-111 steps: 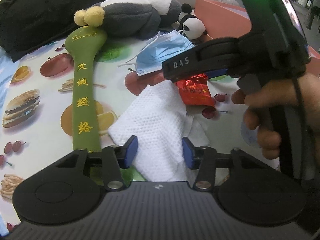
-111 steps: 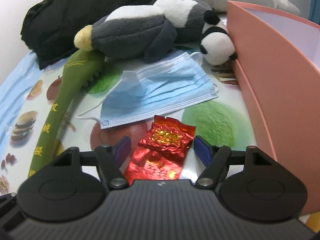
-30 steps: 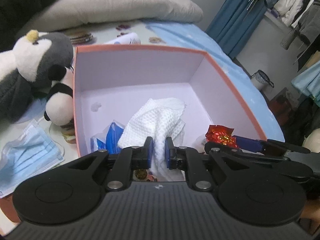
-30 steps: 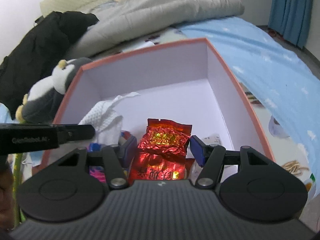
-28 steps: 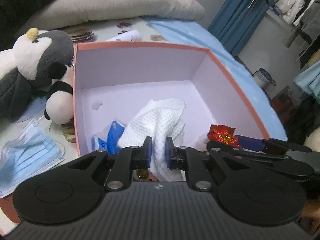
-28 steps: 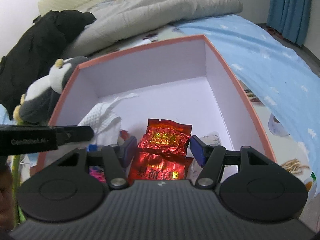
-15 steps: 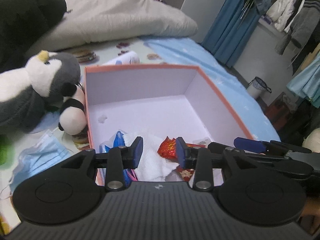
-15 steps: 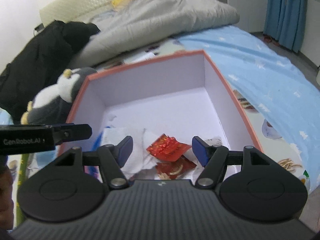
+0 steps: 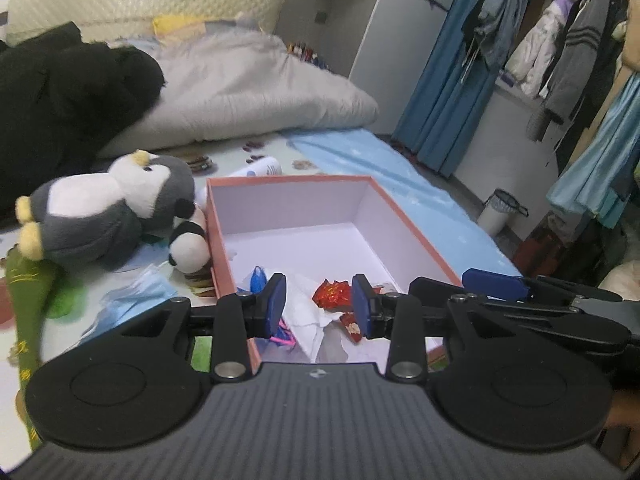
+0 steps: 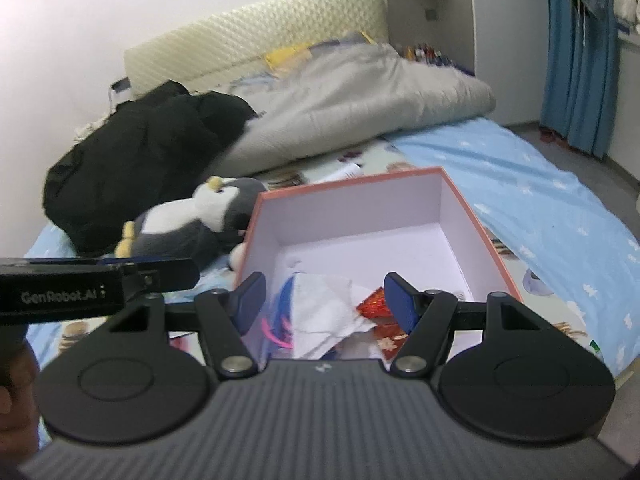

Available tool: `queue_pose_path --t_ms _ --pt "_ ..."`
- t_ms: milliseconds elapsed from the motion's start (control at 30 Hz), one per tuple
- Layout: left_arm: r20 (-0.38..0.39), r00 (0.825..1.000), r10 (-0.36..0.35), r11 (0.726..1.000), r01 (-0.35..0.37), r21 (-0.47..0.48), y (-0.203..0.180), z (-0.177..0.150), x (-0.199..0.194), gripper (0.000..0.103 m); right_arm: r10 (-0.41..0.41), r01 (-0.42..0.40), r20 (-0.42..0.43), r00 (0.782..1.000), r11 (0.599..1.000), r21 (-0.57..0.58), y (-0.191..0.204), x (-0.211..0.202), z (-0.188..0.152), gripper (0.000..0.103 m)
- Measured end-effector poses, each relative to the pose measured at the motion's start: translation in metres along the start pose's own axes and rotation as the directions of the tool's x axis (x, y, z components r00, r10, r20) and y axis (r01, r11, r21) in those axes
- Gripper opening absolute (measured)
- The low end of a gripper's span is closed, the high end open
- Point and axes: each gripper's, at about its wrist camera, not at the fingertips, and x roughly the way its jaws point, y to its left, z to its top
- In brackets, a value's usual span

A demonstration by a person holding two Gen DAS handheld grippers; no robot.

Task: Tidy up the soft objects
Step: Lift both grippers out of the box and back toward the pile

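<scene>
The pink box (image 9: 404, 216) (image 10: 480, 224) stands open on the mat. Inside lie the white tissue (image 9: 304, 316) (image 10: 324, 312), the red foil packet (image 9: 330, 294) (image 10: 374, 304) and some blue and pink items. My left gripper (image 9: 318, 306) is open and empty above the box's near edge. My right gripper (image 10: 326, 308) is open and empty above the box too. A grey penguin plush (image 9: 104, 212) (image 10: 188, 220), a small panda plush (image 9: 186, 246), a blue face mask (image 9: 136, 292) and a green plush stick (image 9: 24, 300) lie left of the box.
A black jacket (image 9: 60, 92) (image 10: 136, 152) and a grey quilt (image 9: 248, 100) (image 10: 360, 96) lie behind the toys. Clothes hang at the right (image 9: 560, 40). A small bin (image 9: 500, 212) stands on the floor. A blue sheet (image 10: 540, 200) lies right of the box.
Both grippers opened and dropped the tissue and the red packet into the box. Both have since pulled up and back from the box.
</scene>
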Motion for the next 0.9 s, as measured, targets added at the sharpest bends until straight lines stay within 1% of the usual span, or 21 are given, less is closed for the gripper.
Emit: queue_pose_path --t_ms 233,400,533,733,900 --pt "0.059 0.998 0.031 0.999 -0.030 -0.019 0.014 -0.034 -0.065 0.042 0.026 -0.025 0.051 0.998 0.999 -0.030 0.027 -0.042 -0.020 0.068" --pt "0.084 0.994 0.064 0.997 -0.061 -0.042 0.027 -0.062 -0.105 0.045 0.068 -0.065 0.054 0.996 0.996 -0.056 0.050 -0.058 -0.039 0.068" --pt "0.102 0.989 0.110 0.992 -0.104 -0.069 0.038 -0.086 -0.134 0.045 0.109 -0.105 0.054 0.993 0.992 -0.074 0.064 -0.069 -0.054 0.068" --pt "0.117 0.979 0.166 0.980 -0.151 -0.126 0.048 -0.116 -0.162 0.045 0.168 -0.165 0.022 0.986 0.982 -0.095 0.079 -0.069 -0.074 0.068" --pt "0.125 0.972 0.199 0.972 -0.181 -0.147 0.054 -0.129 -0.171 0.045 0.196 -0.197 -0.012 0.980 0.975 -0.102 0.087 -0.064 -0.084 0.068"
